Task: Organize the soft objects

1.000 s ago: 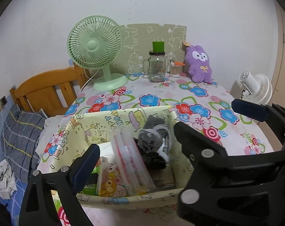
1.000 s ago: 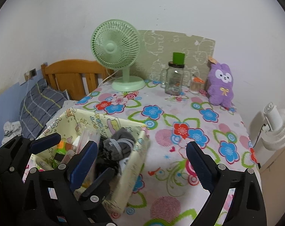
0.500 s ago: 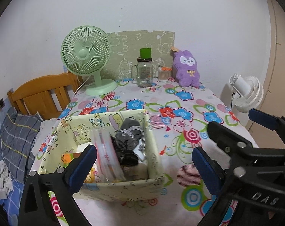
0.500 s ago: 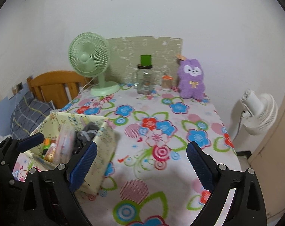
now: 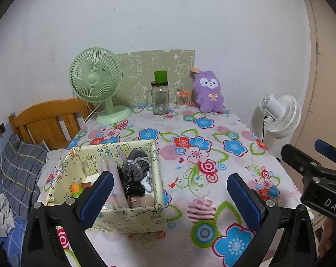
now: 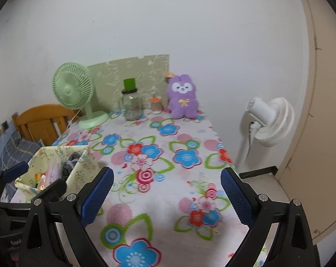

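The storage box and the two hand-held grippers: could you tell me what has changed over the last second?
Both the left hand-held gripper and the right hand-held gripper have drawn back from the box, jaws open and empty. The box, the grey bundle inside it and the plush stayed put.

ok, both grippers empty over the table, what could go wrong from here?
1. The purple plush rabbit stands beside a small orange-lidded jar and a glass mug jar; a wide reach may topple them.
2. The yellow fabric storage box sits near the table edge and may slide off if bumped.
3. The left gripper and right gripper are close and could collide.
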Tool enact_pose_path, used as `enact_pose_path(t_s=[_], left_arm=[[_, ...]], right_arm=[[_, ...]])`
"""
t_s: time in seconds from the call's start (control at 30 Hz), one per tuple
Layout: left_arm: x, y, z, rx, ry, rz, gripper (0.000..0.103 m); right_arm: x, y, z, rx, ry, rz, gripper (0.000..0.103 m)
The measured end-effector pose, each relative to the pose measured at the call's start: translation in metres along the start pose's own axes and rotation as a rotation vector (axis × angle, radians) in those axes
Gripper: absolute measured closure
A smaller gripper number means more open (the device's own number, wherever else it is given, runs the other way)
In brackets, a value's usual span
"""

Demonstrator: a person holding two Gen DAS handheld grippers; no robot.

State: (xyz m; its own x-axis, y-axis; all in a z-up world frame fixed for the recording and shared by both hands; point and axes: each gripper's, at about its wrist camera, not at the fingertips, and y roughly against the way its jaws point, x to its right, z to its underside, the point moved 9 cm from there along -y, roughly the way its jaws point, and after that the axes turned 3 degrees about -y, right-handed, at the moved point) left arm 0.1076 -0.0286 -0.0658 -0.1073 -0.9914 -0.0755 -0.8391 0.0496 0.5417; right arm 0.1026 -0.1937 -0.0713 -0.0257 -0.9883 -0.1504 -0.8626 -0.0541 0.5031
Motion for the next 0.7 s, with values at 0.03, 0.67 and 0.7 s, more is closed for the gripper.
enact_pose_path(t_s=[0.03,0.67,0.7], left_arm=[[0.001,0.003,0.000,0.005,0.000,-0.001,0.000],[0.008,0.039,-0.004,0.085,-0.017,-0.022,0.000],[0.007,0.039,-0.004,0.087,-0.018,-0.022,0.000]], right_arm=[[0.005,0.004,-0.001,0.010,-0.004,0.012,0.001],[0.013,0.042,-0.002,0.083,-0.007,0.011,0.000],[0.012,0.042,-0.002,0.084,-0.007,0.011,0.000]])
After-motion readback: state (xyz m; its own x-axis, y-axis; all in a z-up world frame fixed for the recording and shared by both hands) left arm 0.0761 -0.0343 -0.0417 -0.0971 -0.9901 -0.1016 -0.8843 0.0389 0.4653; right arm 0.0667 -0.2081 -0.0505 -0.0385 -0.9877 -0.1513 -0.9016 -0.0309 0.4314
